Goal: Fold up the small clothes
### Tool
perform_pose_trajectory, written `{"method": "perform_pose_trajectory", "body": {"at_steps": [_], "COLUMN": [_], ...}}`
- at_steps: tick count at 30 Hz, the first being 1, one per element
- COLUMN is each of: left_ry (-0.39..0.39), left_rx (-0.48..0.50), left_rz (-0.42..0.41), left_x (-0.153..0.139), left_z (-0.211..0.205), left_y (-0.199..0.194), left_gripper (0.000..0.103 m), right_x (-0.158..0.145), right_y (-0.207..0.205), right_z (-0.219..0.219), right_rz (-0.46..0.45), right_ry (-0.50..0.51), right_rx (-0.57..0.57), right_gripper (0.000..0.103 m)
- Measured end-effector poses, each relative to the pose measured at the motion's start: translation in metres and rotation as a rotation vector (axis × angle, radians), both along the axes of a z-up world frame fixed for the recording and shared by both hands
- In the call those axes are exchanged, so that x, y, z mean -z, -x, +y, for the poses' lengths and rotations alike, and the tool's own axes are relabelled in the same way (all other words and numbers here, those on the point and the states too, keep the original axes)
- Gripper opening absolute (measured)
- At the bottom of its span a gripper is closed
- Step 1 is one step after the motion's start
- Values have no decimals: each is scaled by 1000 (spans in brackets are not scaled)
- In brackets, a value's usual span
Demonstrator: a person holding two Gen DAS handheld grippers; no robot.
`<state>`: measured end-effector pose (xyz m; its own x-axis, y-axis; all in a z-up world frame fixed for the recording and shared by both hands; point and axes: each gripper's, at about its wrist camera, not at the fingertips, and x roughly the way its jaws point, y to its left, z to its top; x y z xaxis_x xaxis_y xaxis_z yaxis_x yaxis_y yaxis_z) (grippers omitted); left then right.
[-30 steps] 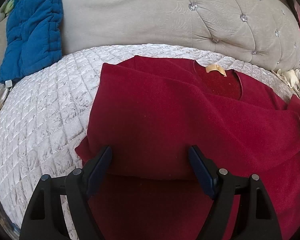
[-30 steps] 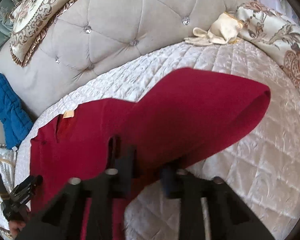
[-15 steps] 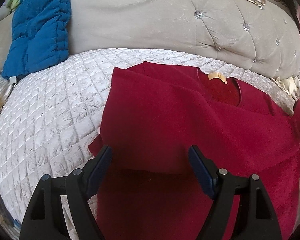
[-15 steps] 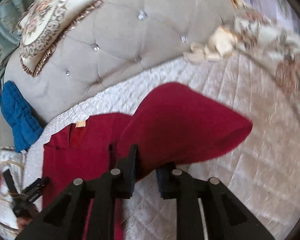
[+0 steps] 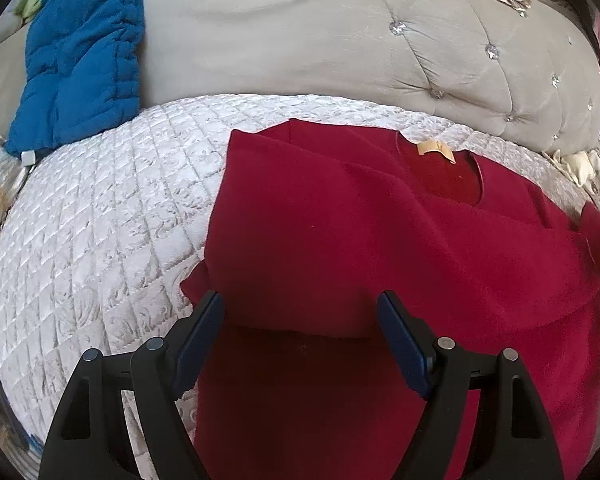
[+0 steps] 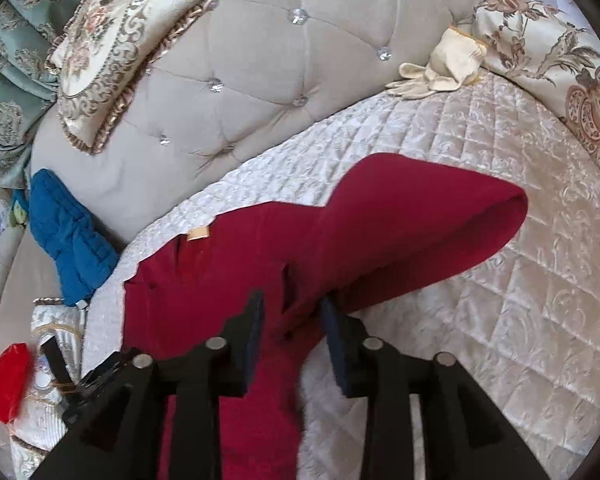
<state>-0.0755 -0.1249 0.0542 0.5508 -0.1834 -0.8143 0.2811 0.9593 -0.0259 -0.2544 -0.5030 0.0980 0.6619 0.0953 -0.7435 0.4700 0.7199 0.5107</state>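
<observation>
Bedroom in a home. Quilted cream bedspread (image 6: pixel 480 320) directly under and beyond the tongs, diamond-stitched. Tufted grey headboard (image 6: pixel 268 92) with crystal buttons ahead of the tongs. Embroidered floral cushion (image 6: pixel 112 48) with fringed edge propped on top of the headboard, ahead and to the left. Patterned teal curtain (image 6: pixel 8 92) at far left. Blue quilted garment (image 5: pixel 84 56) draped at the headboard's left end. Floral pillow (image 6: pixel 560 64) ahead and to the right, cream gloves (image 6: pixel 444 68) beside it.
</observation>
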Motion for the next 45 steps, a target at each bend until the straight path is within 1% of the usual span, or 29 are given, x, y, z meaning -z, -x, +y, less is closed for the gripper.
{"method": "perform_pose_trajectory", "body": {"at_steps": [2, 5, 7, 8, 9, 10, 11, 12, 14, 16, 18, 20, 23, 25, 28, 30, 33, 35, 38, 41, 44, 45], "left_ry": [12, 11, 2, -1, -1, 2, 5, 8, 8, 15, 33, 53, 75, 88, 101, 112, 128, 132, 138, 155, 168, 169], "left_rx": [-11, -6, 1, 1, -1, -3, -4, -6, -12, -19, -31, -44, -56, -60, -63, -69, -79, -88, -110, -135, -152, -151], "left_rz": [8, 6, 2, 0, 2, 5, 7, 7, 0, -1, -2, -5, -13, -22, -46, -60, -77, -90, -101, -100, -99, -97], "left_x": [0, 0, -1, 0, 0, 0, 0, -1, -2, -3, -6, -10, -16, -22, -33, -40, -47, -52, -54, -55, -52, -50], "left_z": [1, 0, 0, 0, 1, 2, 3, 4, 7, 10, 14, 19, 24, 28, 36, 43, 55, 64, 80, 94, 104, 106], "left_y": [-1, 1, 3, 3, 3, 3, 3, 3, 2, 1, -1, -2, -2, -1, 1, 3, 5, 6, 3, -1, -6, -8], "left_gripper": [60, 60, 60, 60, 60, 60, 60, 60, 60, 60, 60, 60, 60, 60, 60, 60, 60, 60, 60, 60, 60, 60], "right_x": [6, 18, 25, 27, 29, 28, 24, 15, -15, -54, -88, -119, -149, -161, -169, -165, -150, -132, -91, -41, 3, 14], "right_y": [-4, -10, -12, -14, -15, -16, -16, -14, -6, 3, 7, 2, -11, -24, -53, -74, -109, -131, -170, -202, -231, -238], "right_z": [4, 3, -1, -2, -3, -3, -4, -5, -12, -20, -23, -17, 5, 22, 49, 72, 113, 141, 179, 203, 223, 226], "right_rz": [9, 55, 31, 24, 26, 35, 33, 6, -74, -171, -252, -305, -367, -388, -382, -358, -280, -201, -44, 86, 153, 166], "right_ry": [-25, -21, -54, -55, -46, -27, -10, 6, 48, 71, 67, 64, 38, 24, -13, -56, -96, -108, -86, -91, -120, -111], "right_rx": [-21, 9, 26, 29, 33, 37, 38, 44, 64, 84, 67, 11, -95, -169, -299, -394, -563, -656, -755, -792, -802, -795], "right_gripper": [36, 36, 36, 35, 32, 15, 6, 6, 6, 6, 6, 6, 6, 6, 6, 6, 6, 6, 6, 6, 6, 6]}}
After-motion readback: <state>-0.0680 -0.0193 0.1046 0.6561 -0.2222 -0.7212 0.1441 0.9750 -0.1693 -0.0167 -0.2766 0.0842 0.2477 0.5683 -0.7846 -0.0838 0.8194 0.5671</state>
